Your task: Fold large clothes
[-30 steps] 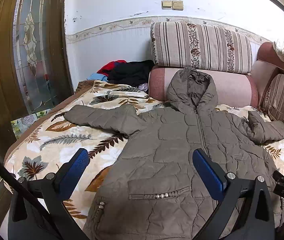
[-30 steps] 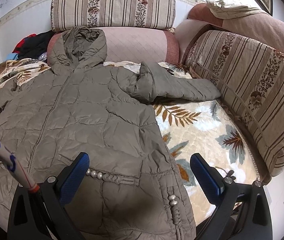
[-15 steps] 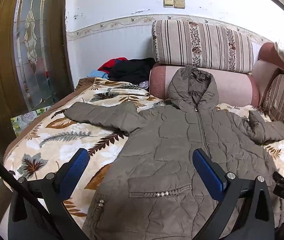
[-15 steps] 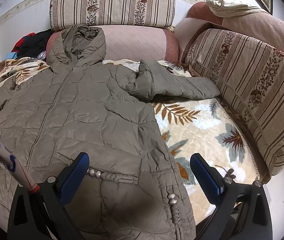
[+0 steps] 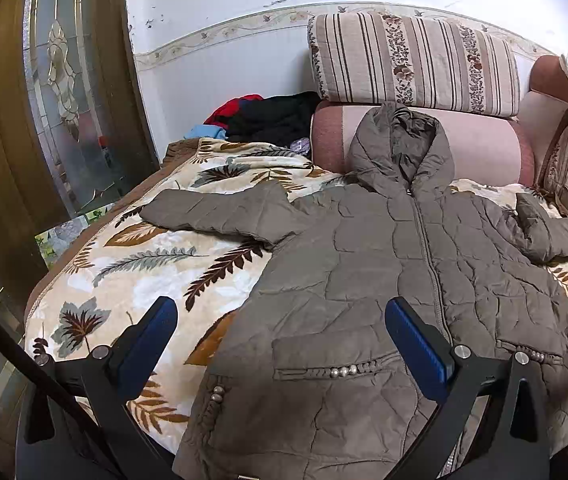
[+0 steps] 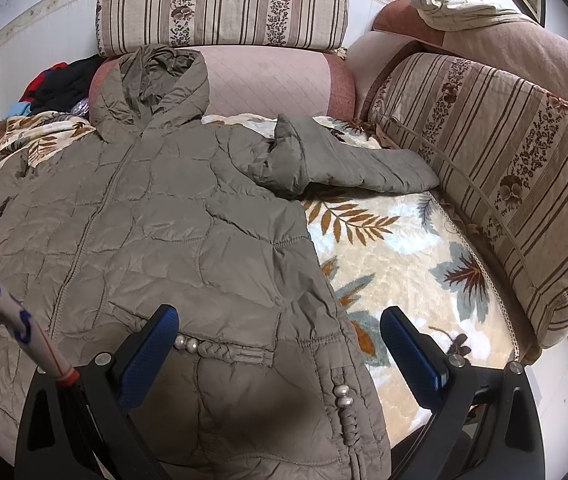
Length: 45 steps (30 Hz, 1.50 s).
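While both spread wide, left claw (image 5: 280, 354), right claw (image 6: 278, 354) empty above coat (image 6: 156, 232), no legible writing

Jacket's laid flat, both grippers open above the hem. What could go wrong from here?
1. The jacket is puffy and slick-looking; the right gripper and left gripper may pinch only the top layer, so the fold slides.
2. The right sleeve is bunched at the shoulder; folding over it could trap a lump.
3. The hood leans up on the pink bolster and may flop out of the fold.
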### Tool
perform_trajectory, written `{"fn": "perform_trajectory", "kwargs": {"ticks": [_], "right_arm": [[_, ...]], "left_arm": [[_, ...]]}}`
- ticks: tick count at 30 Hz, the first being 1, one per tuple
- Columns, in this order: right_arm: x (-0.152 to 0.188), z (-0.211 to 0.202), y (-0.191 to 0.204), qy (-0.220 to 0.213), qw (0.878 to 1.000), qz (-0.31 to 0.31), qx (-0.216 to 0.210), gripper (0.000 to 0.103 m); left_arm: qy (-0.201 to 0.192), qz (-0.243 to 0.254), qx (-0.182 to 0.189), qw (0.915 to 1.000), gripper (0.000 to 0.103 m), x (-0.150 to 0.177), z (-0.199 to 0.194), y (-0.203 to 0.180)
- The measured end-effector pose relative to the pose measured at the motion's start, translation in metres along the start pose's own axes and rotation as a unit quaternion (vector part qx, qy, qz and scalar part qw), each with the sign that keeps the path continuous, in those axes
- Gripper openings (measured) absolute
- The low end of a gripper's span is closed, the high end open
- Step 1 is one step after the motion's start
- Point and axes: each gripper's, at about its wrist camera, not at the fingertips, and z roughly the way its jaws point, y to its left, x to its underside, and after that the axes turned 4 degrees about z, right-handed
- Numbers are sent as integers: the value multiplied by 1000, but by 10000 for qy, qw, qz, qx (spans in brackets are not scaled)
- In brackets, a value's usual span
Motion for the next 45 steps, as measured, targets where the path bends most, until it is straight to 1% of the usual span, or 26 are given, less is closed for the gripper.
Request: {"fn": "perform_trajectory", "kwargs": {"ticks": [15, 22, 27, 35, 45], "right_arm": [[2, 2, -1, 5, 10000, -16, -1, 102], [4, 5, 4, 63, 9999, -78, 17, 102], [0, 1, 14, 51, 9998, -192, -25, 102], [-12, -12, 50, 9, 9980, -585, -235, 102], [-42, -50, 121, -333, 9891, -1176, -817, 102]], "left_arm": [[67, 23, -14, 10000, 103, -1, 3, 2], [119, -56, -145, 9998, 103, -1, 11, 13], [317, -128, -272, 9990, 103, 2, 23, 27], [532, -318, -344, 9975, 103, 11, 39, 53], [749, -624, -369, 9946, 103, 20, 59, 89]]}}
